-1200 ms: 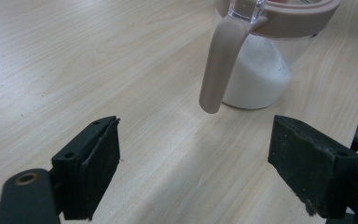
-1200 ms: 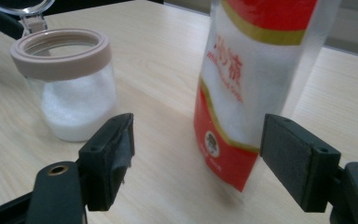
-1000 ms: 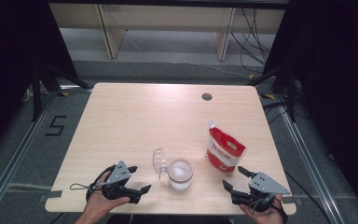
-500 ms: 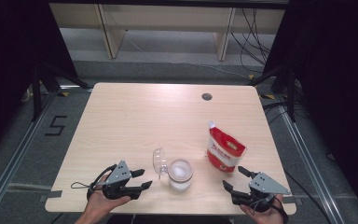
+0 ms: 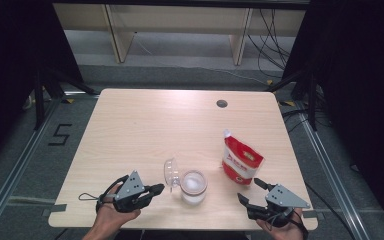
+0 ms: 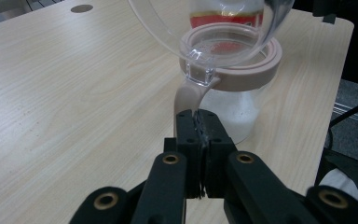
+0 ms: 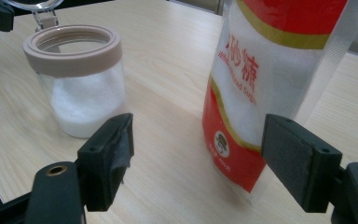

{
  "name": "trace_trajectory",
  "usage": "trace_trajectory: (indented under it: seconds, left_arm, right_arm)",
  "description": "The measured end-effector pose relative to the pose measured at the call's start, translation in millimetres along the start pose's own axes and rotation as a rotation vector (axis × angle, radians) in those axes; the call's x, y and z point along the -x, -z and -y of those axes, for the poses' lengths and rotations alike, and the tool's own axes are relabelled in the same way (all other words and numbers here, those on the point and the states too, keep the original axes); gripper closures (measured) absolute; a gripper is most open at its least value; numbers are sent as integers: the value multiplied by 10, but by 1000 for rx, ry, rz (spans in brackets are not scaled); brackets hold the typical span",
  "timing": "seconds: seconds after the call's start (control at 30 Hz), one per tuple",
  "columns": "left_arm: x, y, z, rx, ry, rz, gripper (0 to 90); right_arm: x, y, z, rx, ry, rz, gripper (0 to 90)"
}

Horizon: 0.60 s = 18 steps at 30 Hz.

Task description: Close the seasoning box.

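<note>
Two grippers held at near edge of pale wood tabletop [image 5: 145,130]; dark curtains, grey floor around. Jar [image 5: 193,186] stood near front edge, white granules inside, clear hinged lid [image 5: 171,173] swung open. Red-white sugar pouch [image 5: 241,163] upright just right of jar. Left gripper [image 6: 200,133] fingers just closed, pinching lid's beige tab [image 6: 187,97]. Right gripper [image 7: 196,158] fingers spread, nothing gripped, pouch ahead

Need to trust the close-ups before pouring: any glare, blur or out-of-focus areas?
High view: even light, dark surroundings, soft detail. Left gripper view: the clear lid is blurred and reflective up close. Right gripper view: jar fairly sharp, sugar pouch cropped at the top, jaws soft.
</note>
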<state>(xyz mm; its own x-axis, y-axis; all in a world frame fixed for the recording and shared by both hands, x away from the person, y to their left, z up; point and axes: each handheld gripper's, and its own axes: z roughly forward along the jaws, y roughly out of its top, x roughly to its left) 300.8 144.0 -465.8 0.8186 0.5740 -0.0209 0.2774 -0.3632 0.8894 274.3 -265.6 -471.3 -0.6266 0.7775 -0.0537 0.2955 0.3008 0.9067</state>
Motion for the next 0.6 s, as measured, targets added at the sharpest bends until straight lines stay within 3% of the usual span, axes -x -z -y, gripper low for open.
trace_trajectory:
  seconds: [0.07, 0.1, 0.17, 0.2, 0.23, 0.27, 0.3, 0.43, 0.5, 0.57, 0.6]
  left_arm:
    - [-3, 5, -22, 7, -12, 0, 888]
    - [0, 15, -30, -2, -8, -5, 890]
    - [10, 8, -44, 7, 12, 1, 892]
    - [11, 13, -61, 3, 0, 2, 892]
    - [20, 16, -74, 1, 1, 4, 892]
    - [11, 14, -90, 7, -19, 16, 893]
    - [32, 18, -99, 6, 6, 15, 893]
    - [12, 35, -150, 10, -19, 13, 893]
    - [26, 24, -168, 20, -1, 17, 893]
    - [19, 22, -186, 17, -25, 16, 892]
    - [27, 16, -195, 17, -21, 17, 892]
  right_arm:
    - [-22, 4, 1, -9, -16, 3, 266]
    - [-4, -4, 0, 4, 10, 7, 267]
    - [-15, -2, 4, -8, -12, 3, 267]
    - [5, -11, 3, 8, 18, 8, 267]
    - [-8, -6, 4, -10, 0, -2, 267]
    - [3, -14, 3, 1, 14, 4, 267]
    - [1, -20, 5, 4, 11, -2, 267]
    - [-2, -17, 4, -2, 16, -1, 268]
    - [8, -25, 3, 7, 35, 4, 268]
    - [-13, -20, 4, -10, 5, -6, 268]
    - [1, -27, 3, 4, 28, 2, 268]
